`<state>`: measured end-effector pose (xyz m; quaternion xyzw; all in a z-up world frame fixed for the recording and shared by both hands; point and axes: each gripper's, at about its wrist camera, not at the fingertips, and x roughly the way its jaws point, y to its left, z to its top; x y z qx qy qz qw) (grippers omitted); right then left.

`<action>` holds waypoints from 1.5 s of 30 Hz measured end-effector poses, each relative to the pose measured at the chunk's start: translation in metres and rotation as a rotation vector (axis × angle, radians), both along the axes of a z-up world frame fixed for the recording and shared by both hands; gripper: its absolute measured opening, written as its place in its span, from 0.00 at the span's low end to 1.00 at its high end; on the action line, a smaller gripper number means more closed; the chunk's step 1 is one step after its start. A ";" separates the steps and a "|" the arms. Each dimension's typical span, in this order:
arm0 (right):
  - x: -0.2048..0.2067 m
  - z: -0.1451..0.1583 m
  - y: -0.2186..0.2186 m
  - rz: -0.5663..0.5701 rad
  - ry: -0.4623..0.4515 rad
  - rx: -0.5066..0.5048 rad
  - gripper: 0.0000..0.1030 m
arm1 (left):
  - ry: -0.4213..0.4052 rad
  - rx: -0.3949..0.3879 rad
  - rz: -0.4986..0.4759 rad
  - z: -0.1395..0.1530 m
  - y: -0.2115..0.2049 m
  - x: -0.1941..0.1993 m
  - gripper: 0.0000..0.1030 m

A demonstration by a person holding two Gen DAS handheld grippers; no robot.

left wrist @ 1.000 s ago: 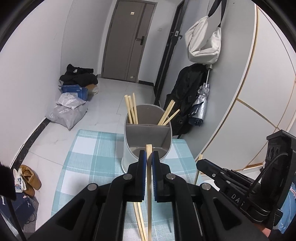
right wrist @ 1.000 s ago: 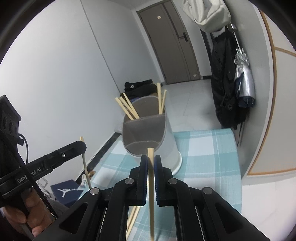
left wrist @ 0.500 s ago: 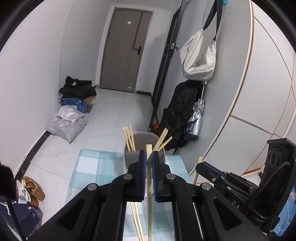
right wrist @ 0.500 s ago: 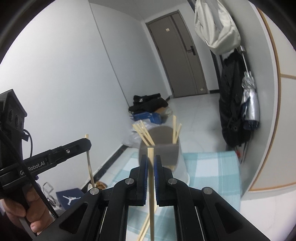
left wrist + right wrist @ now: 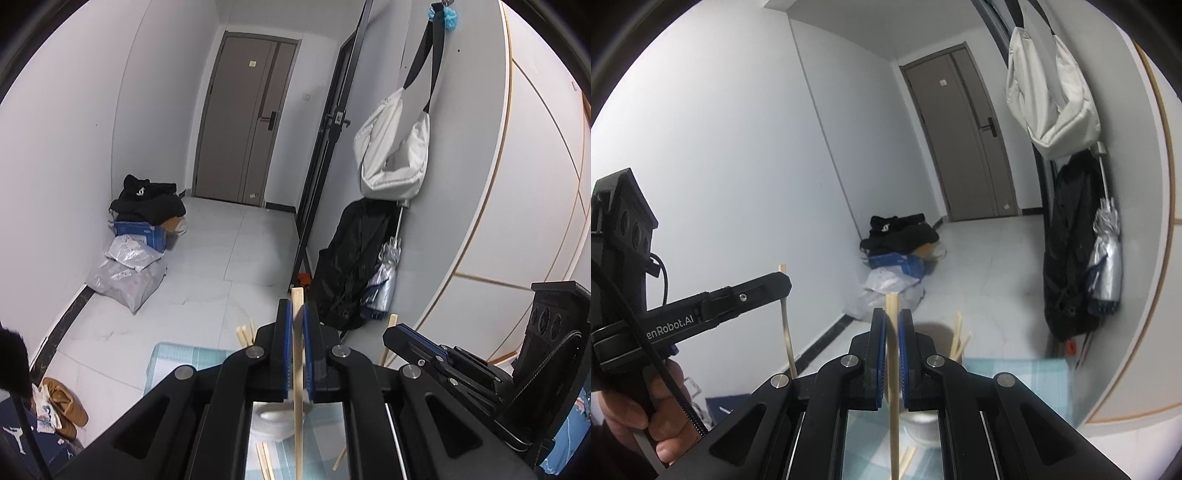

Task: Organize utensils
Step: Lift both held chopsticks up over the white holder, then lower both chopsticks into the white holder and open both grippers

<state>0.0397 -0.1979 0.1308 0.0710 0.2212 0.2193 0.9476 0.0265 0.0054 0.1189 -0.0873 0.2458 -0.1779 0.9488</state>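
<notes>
While raised above holder (image 5: 923, 417), left hand-held gripper (image 5: 295, 317) pinches chopstick (image 5: 297, 369) upright btwn blue pads. Same w/ right hand-held gripper (image 5: 892, 325): clamped on 2nd chopstick (image 5: 893, 369), near holder.

Pale wooden chopstick (image 5: 297, 406), teal-checked tablecloth (image 5: 1015, 384)

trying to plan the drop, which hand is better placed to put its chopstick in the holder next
Hard to separate. The left gripper and the right gripper each clamp one upright chopstick, with the holder below and ahead of both. Slight lean: left.
</notes>
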 end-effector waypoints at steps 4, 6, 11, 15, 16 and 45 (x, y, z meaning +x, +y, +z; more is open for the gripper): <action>0.018 0.014 0.001 0.001 -0.020 -0.001 0.06 | -0.019 -0.015 0.004 0.010 0.002 0.013 0.03; 0.029 0.020 0.002 0.002 -0.032 -0.003 0.06 | -0.029 -0.027 0.006 0.016 0.004 0.022 0.03; 0.057 0.032 0.005 0.003 -0.059 -0.010 0.06 | -0.047 -0.046 0.013 0.021 0.005 0.039 0.03; 0.078 0.034 0.006 -0.006 -0.080 -0.015 0.06 | -0.080 -0.068 0.066 0.019 0.009 0.053 0.03; 0.083 0.034 0.007 -0.007 -0.082 -0.013 0.06 | -0.093 -0.077 0.083 0.018 0.009 0.054 0.03; 0.142 -0.032 0.020 0.054 -0.115 -0.048 0.06 | -0.117 -0.161 0.092 -0.064 0.005 0.116 0.03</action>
